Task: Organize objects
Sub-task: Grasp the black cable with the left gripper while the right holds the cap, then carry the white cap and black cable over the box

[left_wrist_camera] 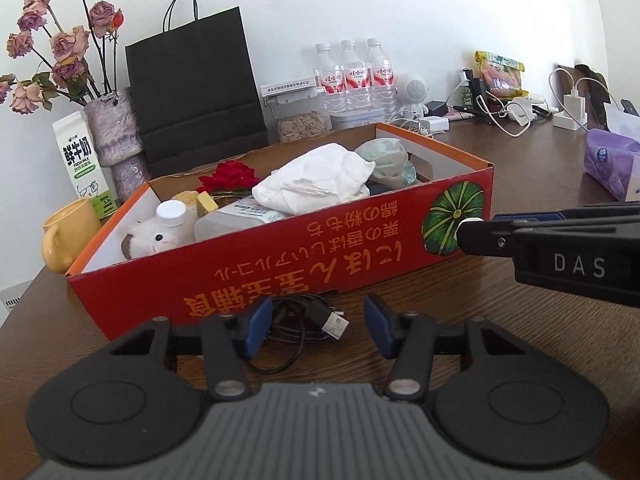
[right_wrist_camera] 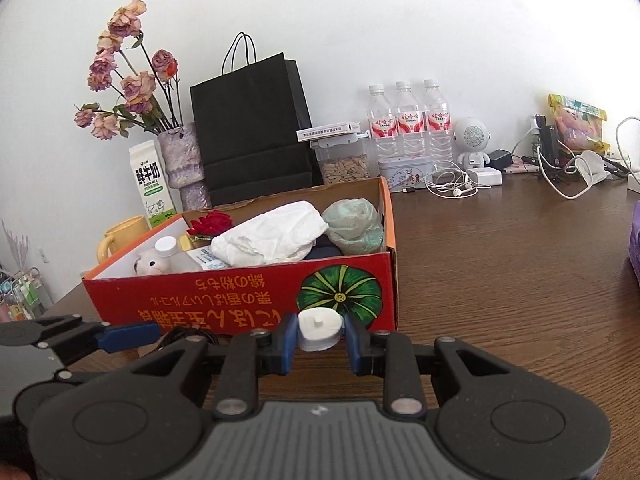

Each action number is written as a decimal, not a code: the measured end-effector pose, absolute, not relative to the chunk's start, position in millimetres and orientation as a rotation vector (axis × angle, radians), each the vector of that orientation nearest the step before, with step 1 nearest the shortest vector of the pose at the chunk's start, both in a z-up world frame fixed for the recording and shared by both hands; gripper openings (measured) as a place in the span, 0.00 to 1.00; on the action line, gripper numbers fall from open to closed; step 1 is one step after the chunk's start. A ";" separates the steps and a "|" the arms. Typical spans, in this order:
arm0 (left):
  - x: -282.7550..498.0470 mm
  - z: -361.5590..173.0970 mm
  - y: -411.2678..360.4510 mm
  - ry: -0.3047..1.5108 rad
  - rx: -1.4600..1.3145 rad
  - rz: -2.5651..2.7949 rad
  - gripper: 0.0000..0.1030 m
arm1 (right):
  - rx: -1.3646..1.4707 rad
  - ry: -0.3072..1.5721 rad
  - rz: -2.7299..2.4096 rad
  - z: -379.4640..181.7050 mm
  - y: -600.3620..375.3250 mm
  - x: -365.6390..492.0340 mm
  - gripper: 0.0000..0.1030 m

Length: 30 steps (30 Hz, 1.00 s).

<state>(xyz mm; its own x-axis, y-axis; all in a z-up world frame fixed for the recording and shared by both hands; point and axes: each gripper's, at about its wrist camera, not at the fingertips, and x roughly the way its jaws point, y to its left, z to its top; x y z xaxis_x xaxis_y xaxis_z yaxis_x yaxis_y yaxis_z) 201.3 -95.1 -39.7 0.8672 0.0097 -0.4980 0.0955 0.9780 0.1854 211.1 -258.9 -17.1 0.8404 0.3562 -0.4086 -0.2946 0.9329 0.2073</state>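
Note:
A red cardboard box (left_wrist_camera: 304, 256) sits on the brown table and holds a white cloth (left_wrist_camera: 316, 182), a green bag, a red flower, a white bottle and a plush toy. My left gripper (left_wrist_camera: 316, 326) is open, just in front of the box, its pads on either side of a coiled black USB cable (left_wrist_camera: 308, 320) on the table. My right gripper (right_wrist_camera: 320, 338) is shut on a small white charger plug (right_wrist_camera: 320, 330), held near the box's front wall (right_wrist_camera: 240, 304). The right gripper also shows in the left wrist view (left_wrist_camera: 476, 236).
Behind the box stand a black paper bag (left_wrist_camera: 196, 88), a milk carton (left_wrist_camera: 80, 160), a vase of dried roses (left_wrist_camera: 112, 128), a yellow mug (left_wrist_camera: 68, 236), three water bottles (left_wrist_camera: 352, 76), a seed jar and chargers with cables. A purple tissue pack (left_wrist_camera: 612, 164) lies at right.

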 end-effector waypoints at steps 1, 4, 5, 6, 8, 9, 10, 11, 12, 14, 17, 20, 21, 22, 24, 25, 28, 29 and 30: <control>202.9 -40.0 -95.9 0.523 0.209 -0.046 0.46 | 0.137 0.456 0.350 -17.0 -258.5 210.6 0.24; 207.7 -41.8 -98.5 0.542 0.216 -0.040 0.38 | 0.140 0.455 0.359 -16.8 -258.5 210.0 0.24; 209.0 -42.2 -98.1 0.549 0.213 -0.040 0.37 | 0.141 0.454 0.362 -16.8 -258.8 209.8 0.24; 210.2 -42.3 -97.7 0.553 0.210 -0.037 0.37 | 0.142 0.454 0.365 -16.7 -258.8 209.8 0.24; 211.2 -42.6 -96.6 0.558 0.205 -0.030 0.37 | 0.143 0.452 0.370 -16.5 -258.9 209.5 0.24; 211.1 -42.5 -96.3 0.558 0.204 -0.030 0.37 | 0.143 0.451 0.372 -16.5 -258.7 209.4 0.24; 211.1 -42.6 -96.2 0.558 0.205 -0.030 0.34 | 0.143 0.451 0.374 -16.4 -258.6 209.3 0.24; 210.6 -42.4 -96.3 0.557 0.206 -0.027 0.31 | 0.143 0.450 0.375 -16.4 -258.6 209.0 0.24; 210.3 -42.2 -95.8 0.555 0.201 -0.030 0.30 | 0.143 0.449 0.376 -16.3 -258.8 208.6 0.24; 208.7 -41.5 -94.2 0.552 0.191 -0.034 0.29 | 0.143 0.449 0.377 -16.2 -258.8 208.5 0.24; 204.7 -40.3 -91.8 0.547 0.173 -0.031 0.29 | 0.144 0.449 0.377 -16.4 -258.5 208.6 0.24; 199.1 -37.3 -89.4 0.532 0.162 -0.027 0.29 | 0.144 0.449 0.376 -16.5 -258.7 208.6 0.24; 196.8 -36.0 -88.5 0.525 0.160 -0.026 0.29 | 0.145 0.449 0.376 -16.5 -258.5 208.7 0.24; 194.6 -34.6 -87.5 0.519 0.157 -0.024 0.29 | 0.144 0.449 0.376 -16.5 -258.6 208.7 0.24; 189.4 -30.7 -85.5 0.502 0.152 -0.024 0.29 | 0.144 0.449 0.376 -16.6 -258.8 208.8 0.24; 187.1 -28.8 -84.4 0.495 0.150 -0.025 0.29 | 0.145 0.449 0.375 -16.7 -258.8 209.0 0.24; 180.9 -23.4 -81.0 0.475 0.141 -0.025 0.29 | 0.144 0.449 0.373 -16.9 -258.9 209.1 0.24; 178.9 -21.4 -79.3 0.468 0.137 -0.025 0.29 | 0.144 0.448 0.372 -17.2 -259.1 208.9 0.24; 177.4 -20.0 -78.0 0.463 0.134 -0.024 0.29 | 0.143 0.446 0.372 -17.3 -259.2 208.7 0.24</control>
<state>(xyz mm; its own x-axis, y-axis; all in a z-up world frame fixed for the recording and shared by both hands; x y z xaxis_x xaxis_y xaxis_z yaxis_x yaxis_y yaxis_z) 177.4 -78.0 -20.0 0.8946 0.0069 -0.4468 0.0538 0.9909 0.1230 208.7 -259.2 -17.3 0.8363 0.3810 -0.3943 -0.3189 0.9230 0.2155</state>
